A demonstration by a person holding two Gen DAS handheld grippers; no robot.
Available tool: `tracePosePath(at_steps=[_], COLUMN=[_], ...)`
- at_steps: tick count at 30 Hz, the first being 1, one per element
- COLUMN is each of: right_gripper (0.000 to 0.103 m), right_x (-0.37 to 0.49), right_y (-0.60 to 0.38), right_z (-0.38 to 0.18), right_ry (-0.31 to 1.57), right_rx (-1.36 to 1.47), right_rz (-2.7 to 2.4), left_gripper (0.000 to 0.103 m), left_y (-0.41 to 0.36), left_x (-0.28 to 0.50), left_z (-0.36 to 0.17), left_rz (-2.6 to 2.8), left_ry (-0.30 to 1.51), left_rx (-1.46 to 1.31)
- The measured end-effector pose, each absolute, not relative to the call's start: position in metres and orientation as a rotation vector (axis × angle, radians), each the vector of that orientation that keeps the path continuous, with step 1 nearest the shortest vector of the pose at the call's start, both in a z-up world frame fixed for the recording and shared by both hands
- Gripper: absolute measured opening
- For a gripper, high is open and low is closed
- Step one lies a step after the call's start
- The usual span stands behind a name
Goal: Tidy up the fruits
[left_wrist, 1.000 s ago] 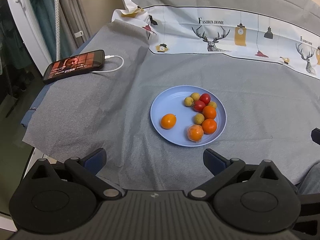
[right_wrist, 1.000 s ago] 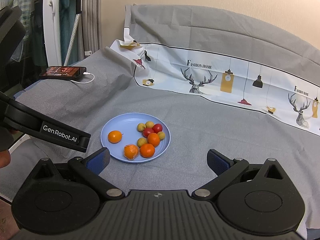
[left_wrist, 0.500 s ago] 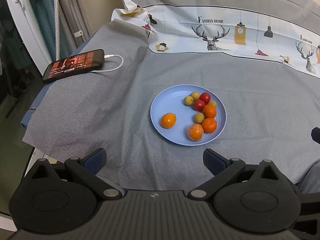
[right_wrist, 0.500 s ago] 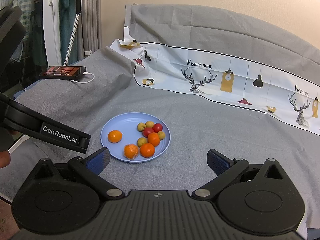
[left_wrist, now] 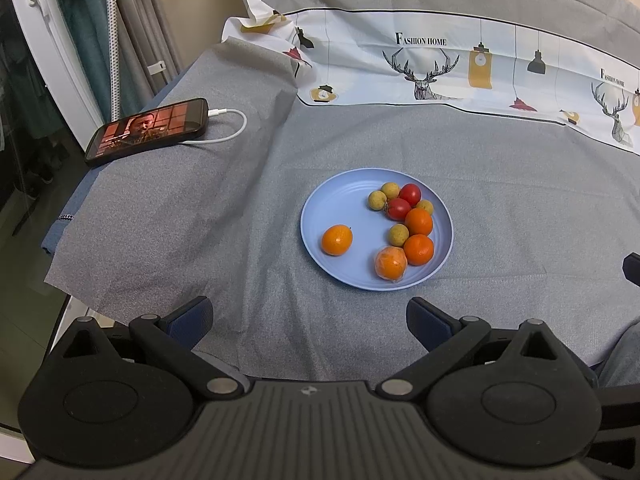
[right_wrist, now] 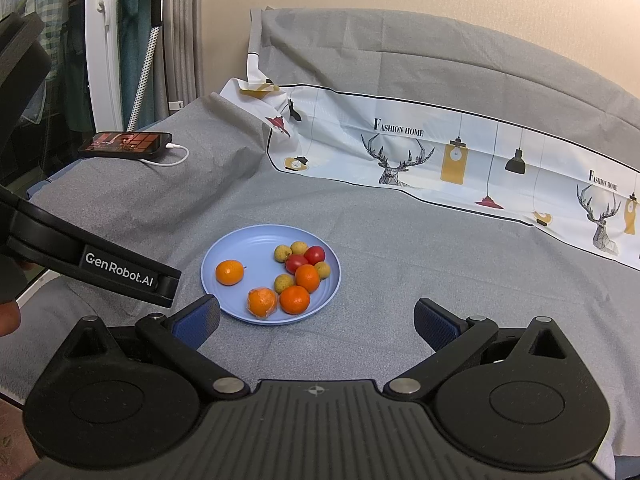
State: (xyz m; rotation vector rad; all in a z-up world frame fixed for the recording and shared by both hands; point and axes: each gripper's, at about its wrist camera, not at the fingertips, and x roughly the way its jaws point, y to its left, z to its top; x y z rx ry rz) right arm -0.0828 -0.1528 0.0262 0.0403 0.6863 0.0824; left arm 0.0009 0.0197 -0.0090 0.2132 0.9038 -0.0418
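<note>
Left tongs (left_wrist: 308,320), right tongs (right_wrist: 316,322): both wide, empty, short of the plate. Blue plate (left_wrist: 332,208) on grey surface (left_wrist: 180,220): all fruit aboard, one orange (left_wrist: 337,239) apart, remainder mixed. Stage: gathered, perhaps unsorted. Beyond: phone (left_wrist: 148,131).

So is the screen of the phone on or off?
On. The phone shows a lit reddish picture, and a white cable is plugged into it.

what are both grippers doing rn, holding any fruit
left gripper: open, holding nothing.
right gripper: open, holding nothing.
</note>
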Motion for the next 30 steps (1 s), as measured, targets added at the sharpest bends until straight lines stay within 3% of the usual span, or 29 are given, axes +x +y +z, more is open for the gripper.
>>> tracePosePath(at_steps=[30], right_gripper=[0.102], right_x=[-0.0809], right_y=[-0.1543], right_z=[0.0232], right_ry=[0.692], right_rx=[0.041], right_rz=[0.079], left_gripper=[0.103], left_y=[0.0231], left_x=[0.0073], left_z=[-0.0148], left_rz=[-0.041], left_ry=[0.928], left_rx=[0.217])
